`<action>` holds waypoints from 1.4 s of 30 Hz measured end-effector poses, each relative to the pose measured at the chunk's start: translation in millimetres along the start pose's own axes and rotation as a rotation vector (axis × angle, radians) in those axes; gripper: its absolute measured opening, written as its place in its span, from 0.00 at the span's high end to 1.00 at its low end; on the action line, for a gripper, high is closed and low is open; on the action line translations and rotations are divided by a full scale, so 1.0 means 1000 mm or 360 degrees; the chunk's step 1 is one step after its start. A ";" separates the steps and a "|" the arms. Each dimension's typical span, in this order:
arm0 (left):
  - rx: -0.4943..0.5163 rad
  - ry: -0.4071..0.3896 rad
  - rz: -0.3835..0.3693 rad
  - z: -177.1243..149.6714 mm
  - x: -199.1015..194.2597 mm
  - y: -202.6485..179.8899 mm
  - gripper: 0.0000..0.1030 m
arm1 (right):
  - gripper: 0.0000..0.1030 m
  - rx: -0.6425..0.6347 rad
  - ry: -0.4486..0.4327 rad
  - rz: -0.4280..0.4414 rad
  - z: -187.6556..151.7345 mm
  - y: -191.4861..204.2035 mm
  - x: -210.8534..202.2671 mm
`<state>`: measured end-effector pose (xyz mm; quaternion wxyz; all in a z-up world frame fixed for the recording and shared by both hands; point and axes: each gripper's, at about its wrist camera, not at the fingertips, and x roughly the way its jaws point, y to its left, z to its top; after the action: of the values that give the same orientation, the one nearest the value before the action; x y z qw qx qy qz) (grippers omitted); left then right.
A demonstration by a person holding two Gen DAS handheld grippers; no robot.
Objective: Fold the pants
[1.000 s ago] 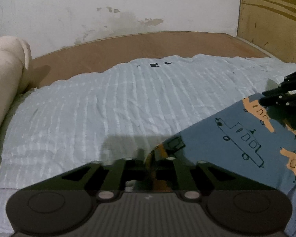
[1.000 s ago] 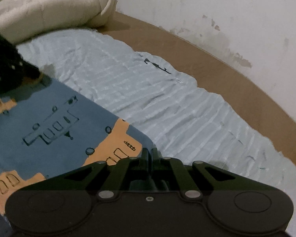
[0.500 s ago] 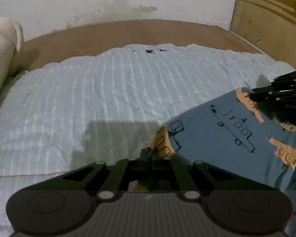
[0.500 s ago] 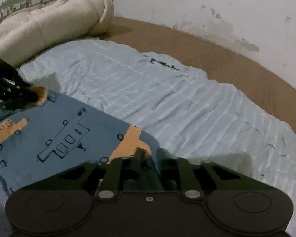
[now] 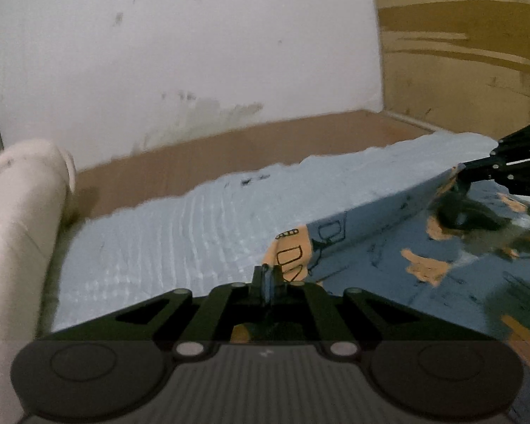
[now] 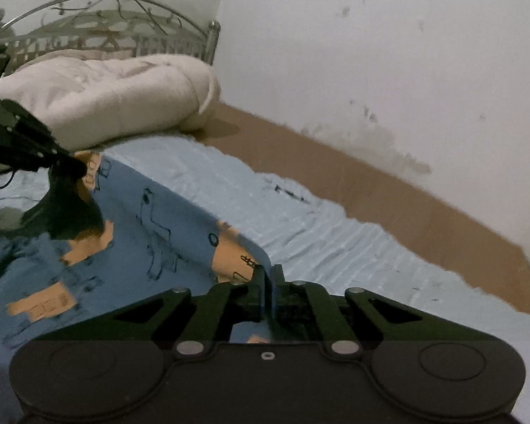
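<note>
The left gripper (image 5: 266,275) has its jaws pressed together on one corner of the pants (image 5: 388,247), the blue cloth caught edge-on between the two fingertips; the right gripper (image 6: 269,275) pinches the opposite corner in the same way, a thin blue fold standing between its closed fingers. The pants are blue with orange patches and black line drawings of vehicles (the marks inside the patches are too small and blurred to read as writing); their held edge is lifted and stretched between the two grippers, sloping up off the bed, while the rest of the fabric lies below and to the near side. From the left wrist view the right gripper (image 5: 512,168) shows at the far right, its tip at the cloth's upper corner; from the right wrist view the left gripper (image 6: 28,145) shows at the far left, gripping an orange-printed corner of the pants (image 6: 166,233). Under the pants lies a pale blue ribbed sheet (image 5: 180,233) with a small dark print near its far edge, not legible; the sheet covers part of a brown board (image 5: 229,148). A cream cushion (image 6: 116,95) rests at the head, just in front of a metal scrollwork headboard (image 6: 99,24); a stained white wall (image 6: 388,70) runs along the far side; wooden panelling (image 5: 470,42) stands at the right in the left wrist view.
</note>
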<state>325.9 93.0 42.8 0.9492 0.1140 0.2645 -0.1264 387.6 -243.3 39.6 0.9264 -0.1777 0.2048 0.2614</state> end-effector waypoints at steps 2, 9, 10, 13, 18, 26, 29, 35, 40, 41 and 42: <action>0.0050 -0.0042 -0.0011 -0.007 -0.022 -0.013 0.99 | 1.00 -0.0019 -0.0032 -0.0019 -0.008 0.010 -0.026; 0.0267 -0.0149 -0.0008 -0.042 -0.070 -0.057 0.99 | 1.00 -0.0038 -0.0092 -0.0048 -0.039 0.045 -0.099; 0.0297 -0.0154 -0.0005 -0.047 -0.072 -0.062 0.99 | 1.00 -0.0047 -0.0092 -0.0054 -0.044 0.051 -0.106; 0.0409 -0.0140 0.0002 -0.067 -0.074 -0.081 0.99 | 1.00 -0.0044 -0.0084 -0.0056 -0.064 0.067 -0.126; 0.0479 -0.0086 -0.0009 -0.089 -0.070 -0.097 0.99 | 1.00 -0.0059 -0.0065 -0.0092 -0.095 0.097 -0.143; 0.0486 -0.0062 -0.0071 -0.096 -0.071 -0.092 0.99 | 1.00 -0.0005 -0.0091 -0.0118 -0.115 0.113 -0.155; 0.0504 -0.0016 -0.0088 -0.108 -0.067 -0.095 0.99 | 1.00 -0.0026 -0.0076 -0.0113 -0.122 0.115 -0.162; 0.0485 0.0022 -0.0100 -0.123 -0.069 -0.098 1.00 | 1.00 -0.0044 0.0002 -0.0092 -0.138 0.125 -0.162; 0.0467 0.0069 -0.0116 -0.130 -0.067 -0.099 0.99 | 1.00 -0.0022 0.0024 -0.0080 -0.146 0.128 -0.162; 0.0456 0.0074 -0.0118 -0.131 -0.068 -0.098 0.99 | 1.00 -0.0023 0.0034 -0.0076 -0.148 0.128 -0.162; 0.0446 0.0079 -0.0119 -0.132 -0.068 -0.098 0.99 | 1.00 -0.0025 0.0045 -0.0071 -0.150 0.128 -0.160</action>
<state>177.8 50.2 -45.7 0.9118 0.2386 0.2717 -0.1946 148.5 -272.2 -40.8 0.9275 -0.1932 0.2118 0.2398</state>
